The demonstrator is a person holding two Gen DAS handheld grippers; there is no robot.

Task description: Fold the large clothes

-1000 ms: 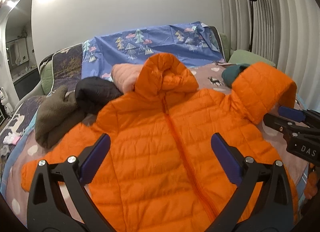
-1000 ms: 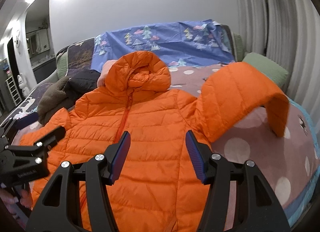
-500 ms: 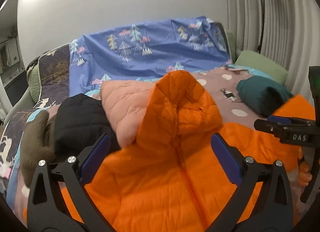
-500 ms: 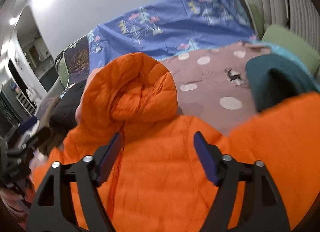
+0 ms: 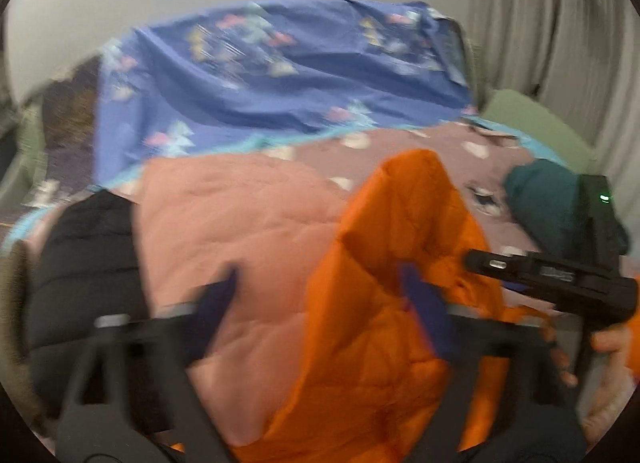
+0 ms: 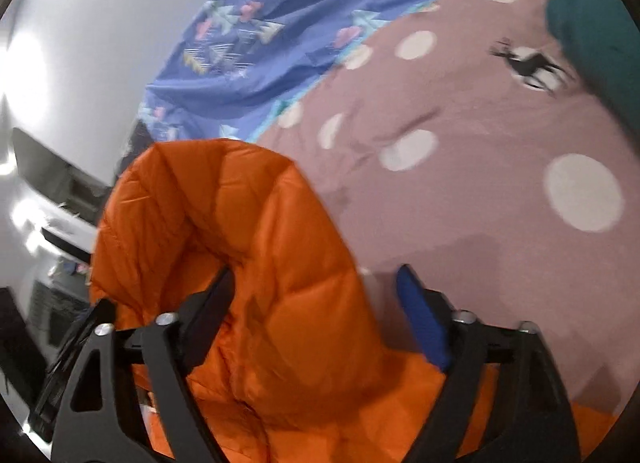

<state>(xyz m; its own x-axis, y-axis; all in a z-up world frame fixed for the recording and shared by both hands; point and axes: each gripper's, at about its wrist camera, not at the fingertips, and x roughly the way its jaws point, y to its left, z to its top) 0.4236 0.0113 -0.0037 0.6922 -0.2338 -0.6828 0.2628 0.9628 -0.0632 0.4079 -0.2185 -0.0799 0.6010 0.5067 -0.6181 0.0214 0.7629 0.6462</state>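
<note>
The jacket [image 6: 280, 283] lies on the bed [image 6: 480, 191], hood toward its head. We see both tools' jaws have just been closing: the right tool [image 6: 316, 315] brackets the hood unpinched, the left tool [image 5: 320, 303] likewise, blurred.

Both claws now sit up at the orange jacket's hood [image 6: 224, 247], their jaws just narrowing: the left claw [image 5: 320, 303] straddles its 9 o'clock edge, the right claw [image 6: 316, 303] its 3 o'clock edge.
</note>
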